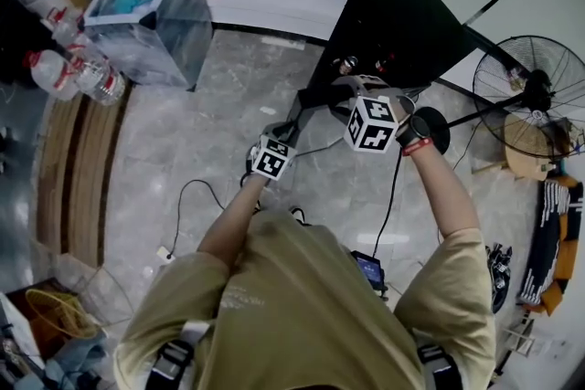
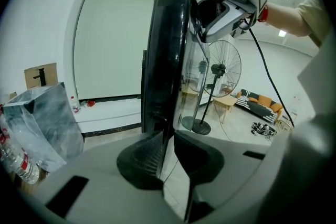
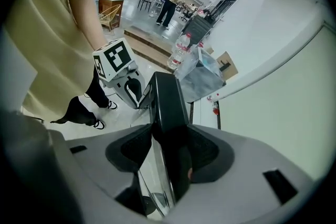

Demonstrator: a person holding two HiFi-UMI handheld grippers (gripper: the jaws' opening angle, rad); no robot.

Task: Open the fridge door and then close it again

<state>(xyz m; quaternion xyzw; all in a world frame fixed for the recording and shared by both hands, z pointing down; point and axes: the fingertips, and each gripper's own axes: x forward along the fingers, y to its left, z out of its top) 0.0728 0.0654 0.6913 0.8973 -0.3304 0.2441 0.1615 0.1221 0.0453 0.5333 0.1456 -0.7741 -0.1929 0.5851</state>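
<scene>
Left gripper view — left tongs point(image 2: 168, 150) and right tongs point(image 3: 169, 150) both clamp the fridge door point(image 2: 168, 60) edge

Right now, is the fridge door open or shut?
Open: the fridge door juts out free, and the fan shows through its glass.

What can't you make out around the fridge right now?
Fridge interior: head view, hidden under the fridge top.
Jaws of the left gripper: head view, covered by its marker cube.
Bottom of the fridge door: left gripper view, cut off behind the gripper's body.
</scene>
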